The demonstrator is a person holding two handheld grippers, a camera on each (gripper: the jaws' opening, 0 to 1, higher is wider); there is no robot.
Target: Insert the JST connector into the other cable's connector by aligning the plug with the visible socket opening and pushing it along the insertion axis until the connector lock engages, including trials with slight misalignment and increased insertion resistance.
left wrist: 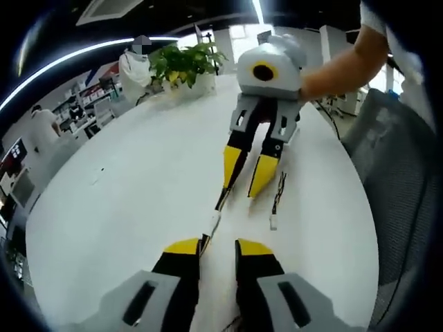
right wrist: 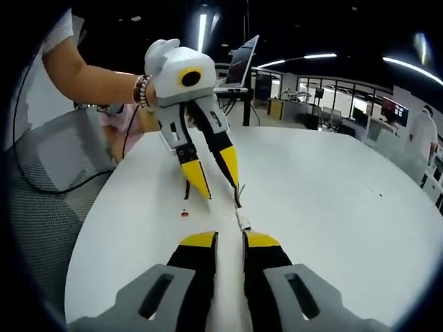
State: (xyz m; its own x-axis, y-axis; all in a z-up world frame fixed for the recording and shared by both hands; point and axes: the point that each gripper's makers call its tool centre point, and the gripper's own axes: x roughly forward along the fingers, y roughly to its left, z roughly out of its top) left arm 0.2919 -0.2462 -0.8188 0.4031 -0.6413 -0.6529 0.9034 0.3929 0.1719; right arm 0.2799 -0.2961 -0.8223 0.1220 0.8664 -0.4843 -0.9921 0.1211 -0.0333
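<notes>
A thin dark cable [left wrist: 220, 202] lies on the white table [left wrist: 124, 200] and runs between my two grippers. It has a white connector [left wrist: 213, 223] midway, which also shows as the white connector [right wrist: 243, 221] just ahead of my right jaws. My left gripper [left wrist: 218, 246] is open, and the cable passes along its left jaw. My right gripper [right wrist: 230, 239] is open too. Each gripper faces the other: the right gripper [left wrist: 246, 185] points down at the table with its fingers apart, and the left gripper [right wrist: 217, 185] does the same. A second cable [left wrist: 279, 195] ends in a white plug [left wrist: 273, 223] beside them.
A potted plant [left wrist: 185, 63] stands at the far end of the table. A grey mesh chair [right wrist: 48, 166] sits by the table's edge. A small red piece [right wrist: 184, 213] lies on the tabletop. A laptop [right wrist: 242, 62] stands further back. People stand in the background.
</notes>
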